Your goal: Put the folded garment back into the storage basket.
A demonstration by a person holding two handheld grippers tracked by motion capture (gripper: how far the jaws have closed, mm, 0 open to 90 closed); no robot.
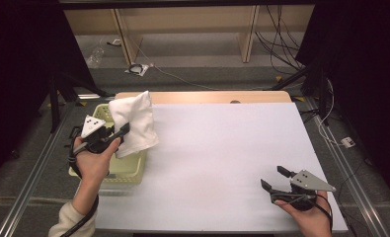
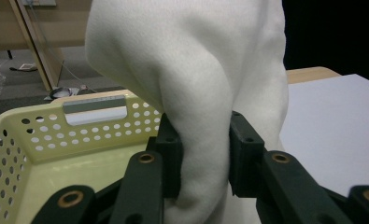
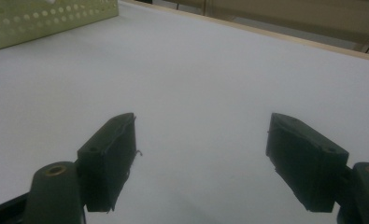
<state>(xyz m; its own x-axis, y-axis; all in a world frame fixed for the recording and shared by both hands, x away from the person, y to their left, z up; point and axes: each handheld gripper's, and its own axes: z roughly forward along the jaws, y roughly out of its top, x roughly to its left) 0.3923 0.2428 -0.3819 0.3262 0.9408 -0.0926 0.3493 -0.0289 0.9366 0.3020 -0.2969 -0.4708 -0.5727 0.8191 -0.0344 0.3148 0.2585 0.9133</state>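
Observation:
A white cloth (image 1: pixel 133 123) hangs lifted above the pale yellow perforated basket (image 1: pixel 128 174) at the table's left edge. My left gripper (image 1: pixel 123 132) is shut on the cloth's lower part; in the left gripper view the two black pads (image 2: pixel 168 154) squeeze a fold of the white cloth (image 2: pixel 196 93) over the basket (image 2: pixel 42 135). Near the table's front right corner my right gripper (image 1: pixel 274 178) rests low over the white tabletop with its jaws wide apart and nothing between them. In the right gripper view, my right gripper (image 3: pixel 201 158) looks across bare white surface.
A white sheet (image 1: pixel 222 163) covers the table, with a wooden strip (image 1: pixel 207 97) showing along the far edge. A corner of the basket (image 3: pixel 37 23) appears at the top left of the right gripper view. Cables and wooden furniture legs lie on the floor beyond.

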